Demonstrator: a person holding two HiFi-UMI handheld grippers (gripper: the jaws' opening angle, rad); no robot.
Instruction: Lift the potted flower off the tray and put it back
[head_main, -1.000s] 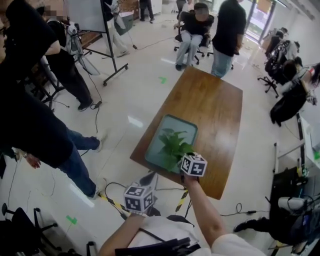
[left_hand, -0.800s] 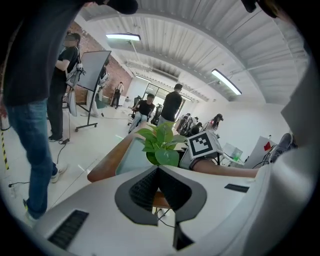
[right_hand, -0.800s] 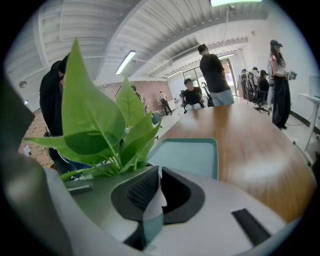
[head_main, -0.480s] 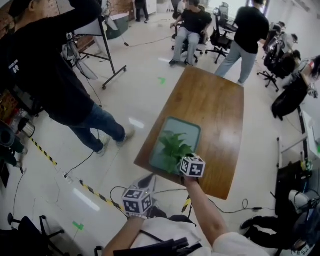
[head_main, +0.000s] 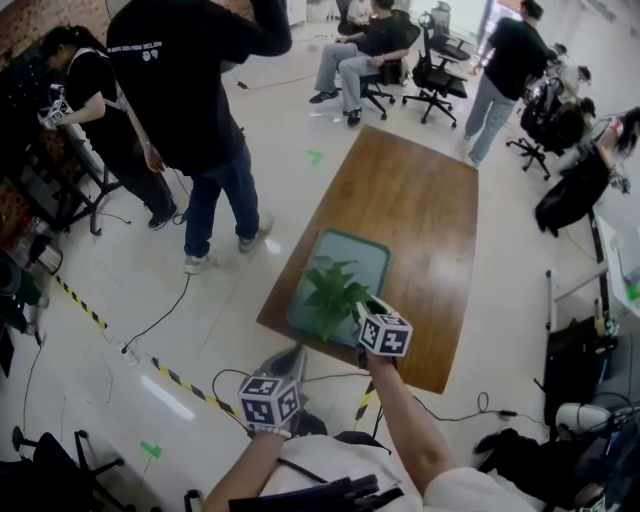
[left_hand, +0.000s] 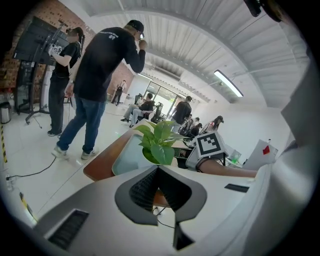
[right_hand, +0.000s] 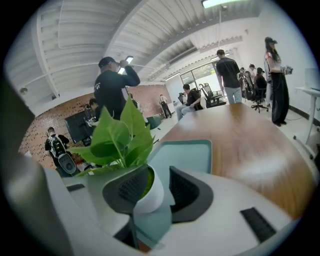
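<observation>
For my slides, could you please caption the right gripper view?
Right gripper, jaws opening around the potted flower on the teal tray.

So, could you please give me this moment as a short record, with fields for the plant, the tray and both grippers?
potted flower: upright, at the near end of the tray
tray: teal, on the wooden table; its far part is bare
right gripper: jaws opening, the white pot between them, a gap on the pot's right side
left gripper: jaws together, nothing in them, held short of the table
surroundings: a standing person on the floor left of the table
</observation>
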